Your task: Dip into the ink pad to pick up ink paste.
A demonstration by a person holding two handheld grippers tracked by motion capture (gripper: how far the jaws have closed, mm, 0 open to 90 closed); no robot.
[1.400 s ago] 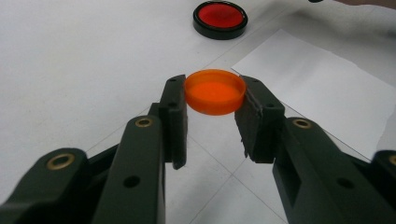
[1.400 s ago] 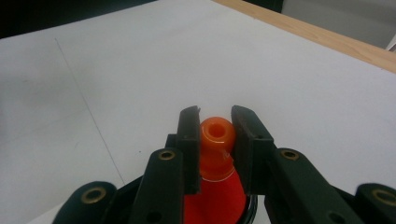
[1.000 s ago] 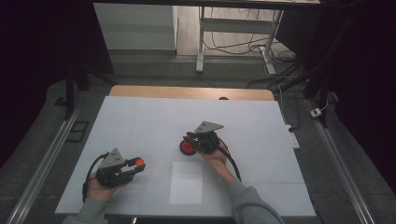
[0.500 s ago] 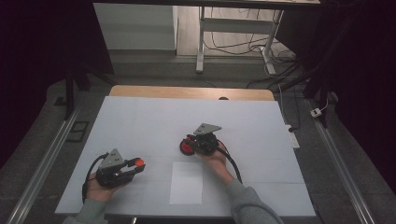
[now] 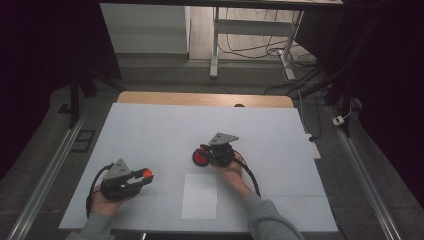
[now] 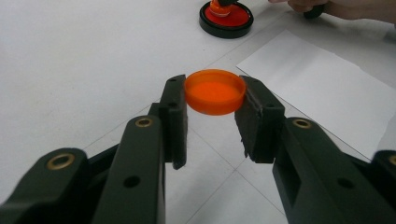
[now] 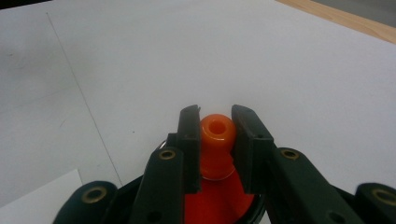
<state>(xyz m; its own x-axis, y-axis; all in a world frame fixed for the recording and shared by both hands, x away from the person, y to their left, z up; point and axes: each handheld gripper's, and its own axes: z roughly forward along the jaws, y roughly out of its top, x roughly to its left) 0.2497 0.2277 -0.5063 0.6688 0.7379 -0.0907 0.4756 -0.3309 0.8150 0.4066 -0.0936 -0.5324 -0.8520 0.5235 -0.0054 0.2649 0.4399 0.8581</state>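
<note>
Left gripper (image 5: 144, 175), left of the paper (image 5: 200, 196), clamps an orange cap (image 6: 215, 91) by its rim, open side up, clear of the table. Right gripper (image 7: 216, 135), just beyond the paper's far edge, grips the orange knob (image 7: 217, 127) on the red disc (image 5: 201, 158). The knob's axis looks upright. From the cap, the disc lies forward-right; the right hand is nearer to it.

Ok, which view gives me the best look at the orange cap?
The left gripper view: the orange cap sits large, pinched between the left hand-held gripper jaws. The high view shows it as a small orange spot.
</note>
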